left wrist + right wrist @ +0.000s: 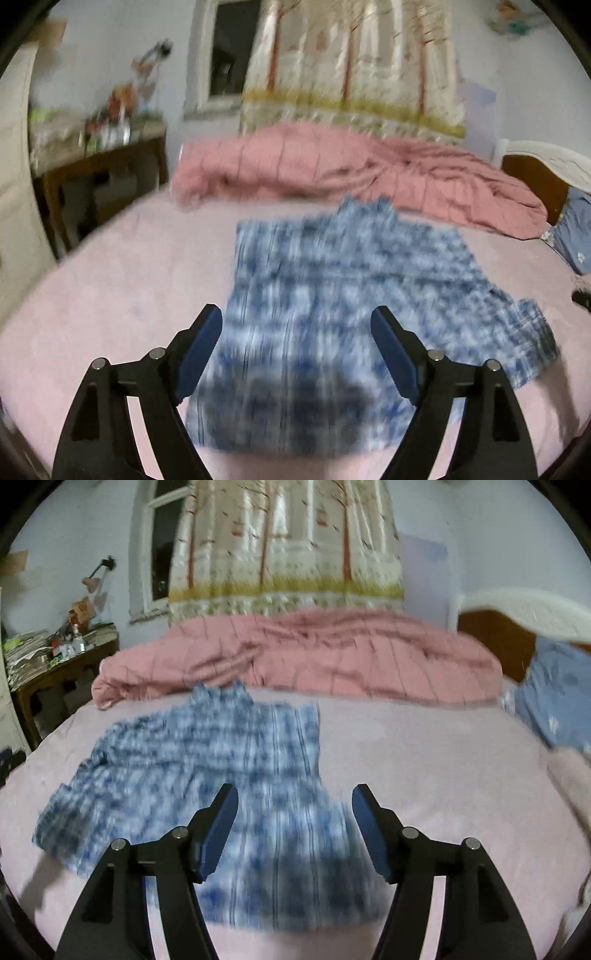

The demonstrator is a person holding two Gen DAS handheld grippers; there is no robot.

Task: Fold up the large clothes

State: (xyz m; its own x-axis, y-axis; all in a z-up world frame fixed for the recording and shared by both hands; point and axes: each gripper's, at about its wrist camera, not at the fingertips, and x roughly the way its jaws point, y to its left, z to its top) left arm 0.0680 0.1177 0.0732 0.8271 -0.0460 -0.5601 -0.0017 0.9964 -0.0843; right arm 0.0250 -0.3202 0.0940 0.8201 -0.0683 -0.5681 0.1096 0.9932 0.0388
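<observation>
Shirt (332, 295) — blue-and-white plaid, spread flat on the pink bed (110, 295), collar toward the quilt (332, 166); blurred, so its folds are hard to make out.
Left gripper (296, 325) — jaws spread wide, nothing between the pads, apparently above the shirt's near hem.
Right gripper (294, 801) — jaws apart, empty, over the shirt's near right part.

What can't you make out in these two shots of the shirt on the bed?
- Shirt: motion blur in both wrist views smears its pattern, buttons and folds.
- Shirt's near hem: partly covered by the open left hand-held gripper and, in the right view, the open right hand-held gripper.
- Clutter on the side table: too small and blurred to name.
- Blue pillow: cut off by the right view's edge.
</observation>
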